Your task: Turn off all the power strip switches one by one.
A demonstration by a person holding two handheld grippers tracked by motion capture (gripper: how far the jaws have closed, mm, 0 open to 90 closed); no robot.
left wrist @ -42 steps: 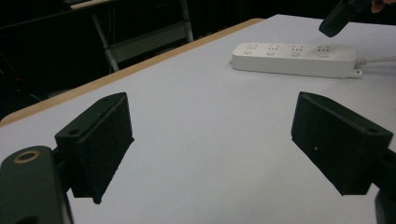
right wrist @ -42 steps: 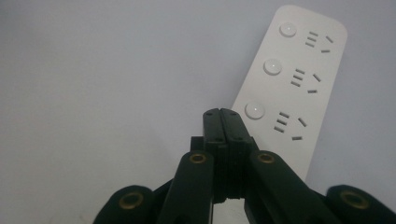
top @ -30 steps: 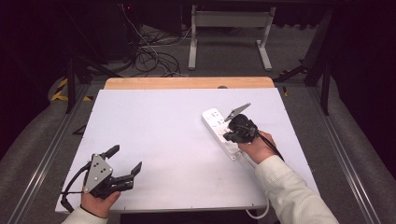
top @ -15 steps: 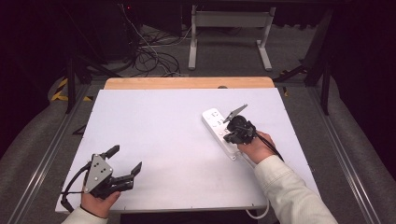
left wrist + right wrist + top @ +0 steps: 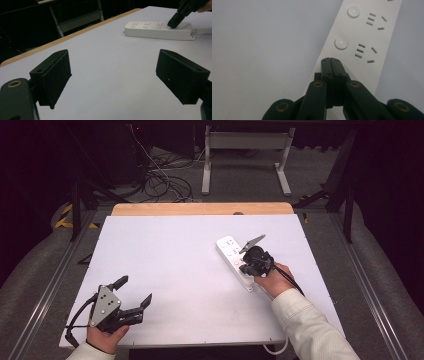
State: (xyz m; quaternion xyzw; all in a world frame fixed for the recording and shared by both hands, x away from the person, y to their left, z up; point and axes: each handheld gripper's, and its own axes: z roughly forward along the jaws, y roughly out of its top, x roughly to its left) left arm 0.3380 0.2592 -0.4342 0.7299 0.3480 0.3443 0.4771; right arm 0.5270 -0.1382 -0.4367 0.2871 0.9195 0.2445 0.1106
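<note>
A white power strip point(image 5: 230, 251) lies on the right half of the white table point(image 5: 175, 270), its cable running toward the front edge. My right gripper point(image 5: 246, 266) is shut, and its tips rest on top of the strip point(image 5: 362, 37). In the right gripper view the closed jaws point(image 5: 330, 61) end just short of a round white button point(image 5: 341, 43); what lies under the tips is hidden. My left gripper point(image 5: 133, 290) is open near the front left corner with nothing between its jaws. In the left gripper view point(image 5: 112, 72) the strip point(image 5: 155, 31) lies far ahead.
A wooden strip point(image 5: 200, 209) borders the table's far edge. Beyond it stand a metal frame point(image 5: 245, 150) and loose cables point(image 5: 160, 180) on the floor. Metal rails point(image 5: 55, 280) run along both sides of the table.
The right gripper has shifted slightly along the power strip, staying shut. The left gripper has not moved.
</note>
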